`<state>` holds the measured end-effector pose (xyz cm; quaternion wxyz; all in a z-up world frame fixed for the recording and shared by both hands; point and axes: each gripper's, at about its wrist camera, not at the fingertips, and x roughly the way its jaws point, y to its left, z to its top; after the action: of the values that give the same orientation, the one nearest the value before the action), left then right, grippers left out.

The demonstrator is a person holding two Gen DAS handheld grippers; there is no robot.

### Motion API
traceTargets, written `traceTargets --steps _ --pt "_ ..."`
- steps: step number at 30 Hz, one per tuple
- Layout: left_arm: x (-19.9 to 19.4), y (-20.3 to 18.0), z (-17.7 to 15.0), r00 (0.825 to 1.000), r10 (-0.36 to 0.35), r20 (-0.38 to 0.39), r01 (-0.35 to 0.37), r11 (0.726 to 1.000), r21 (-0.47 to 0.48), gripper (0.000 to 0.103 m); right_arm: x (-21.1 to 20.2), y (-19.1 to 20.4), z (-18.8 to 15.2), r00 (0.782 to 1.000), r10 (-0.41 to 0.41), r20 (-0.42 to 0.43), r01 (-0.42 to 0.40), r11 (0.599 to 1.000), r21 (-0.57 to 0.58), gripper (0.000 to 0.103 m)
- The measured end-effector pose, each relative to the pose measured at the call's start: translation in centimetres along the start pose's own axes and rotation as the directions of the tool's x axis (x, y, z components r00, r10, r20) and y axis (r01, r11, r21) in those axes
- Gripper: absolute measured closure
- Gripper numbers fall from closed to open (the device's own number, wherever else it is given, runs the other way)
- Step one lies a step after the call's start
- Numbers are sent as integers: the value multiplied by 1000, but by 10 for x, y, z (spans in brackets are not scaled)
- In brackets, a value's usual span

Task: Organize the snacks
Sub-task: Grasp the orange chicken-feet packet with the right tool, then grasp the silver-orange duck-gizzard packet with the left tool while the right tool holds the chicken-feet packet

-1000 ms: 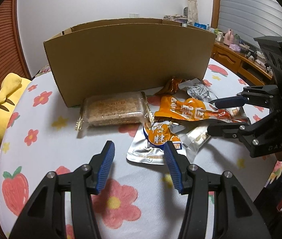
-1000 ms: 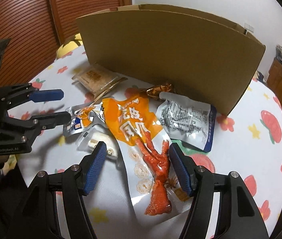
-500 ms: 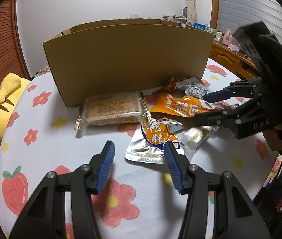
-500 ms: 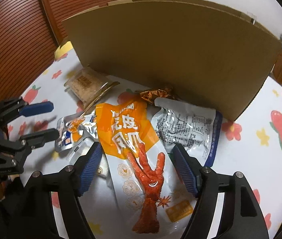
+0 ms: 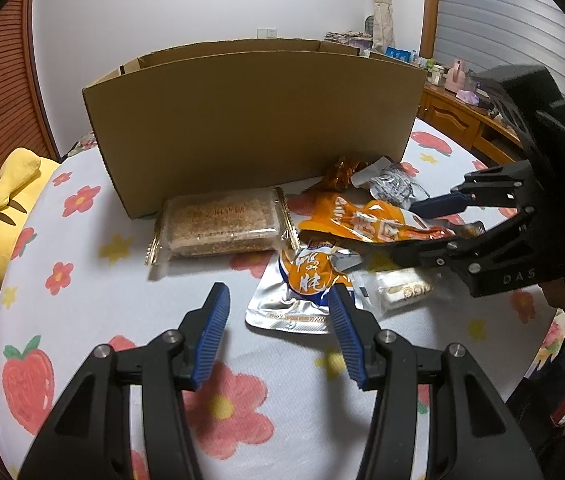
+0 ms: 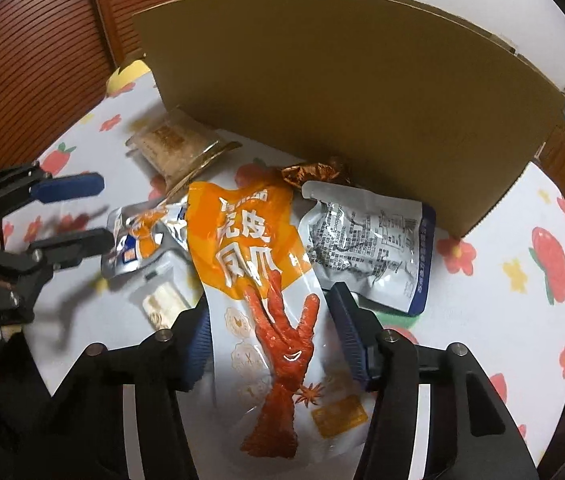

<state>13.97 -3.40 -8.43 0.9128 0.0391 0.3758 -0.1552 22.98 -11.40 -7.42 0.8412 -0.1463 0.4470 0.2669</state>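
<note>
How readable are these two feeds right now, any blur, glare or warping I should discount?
Left wrist view: sharp, evenly lit, fisheye bows the cardboard box and darkens the corners; slight sheen on the silver pouch. Right wrist view: softer, motion blur on the left gripper and its shadow; glare on the orange chicken-feet bag.

surface (image 5: pixel 130 320): floral cloth | lying on it: box (image 5: pixel 254 128); snack packs (image 5: pixel 306 280); cake pack (image 5: pixel 218 224)
</note>
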Motion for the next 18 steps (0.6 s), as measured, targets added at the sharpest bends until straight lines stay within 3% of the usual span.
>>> traceTargets --steps 10,18 --pt "10 -9 16 999 -45 -12 46 998 32 52 -9 -7 -20 999 16 51 -18 1000 24 46" --pt "36 -14 25 994 -36 -104 41 998 49 49 -12 -8 -31 992 14 129 -22 998 58 46"
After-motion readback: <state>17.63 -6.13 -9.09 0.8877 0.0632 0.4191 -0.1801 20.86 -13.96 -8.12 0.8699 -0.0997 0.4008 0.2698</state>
